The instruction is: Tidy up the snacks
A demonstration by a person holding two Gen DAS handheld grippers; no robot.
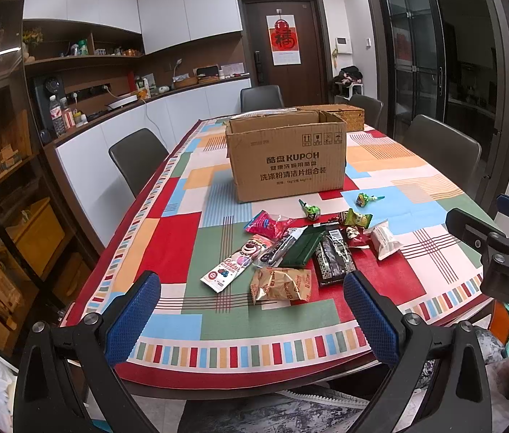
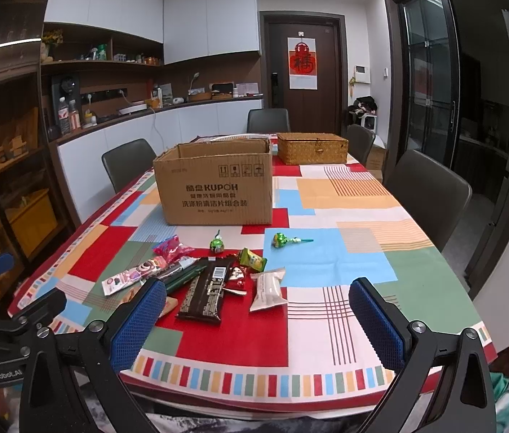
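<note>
Both tongs [image 1: 251, 319] [image 2: 258, 319] agape before open cardboard box [image 1: 287, 166], contents hidden

A home dining room: tableclothed table [image 2: 326, 324], chairs [image 2: 431, 195], wall cabinets [image 2: 211, 18].

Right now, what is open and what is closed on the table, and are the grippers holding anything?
cardboard box: open on top, upright.
wicker basket: lid shut.
snacks: loose on the tablecloth, none boxed.
left gripper: open, holding nothing.
right gripper: open, holding nothing.
</note>
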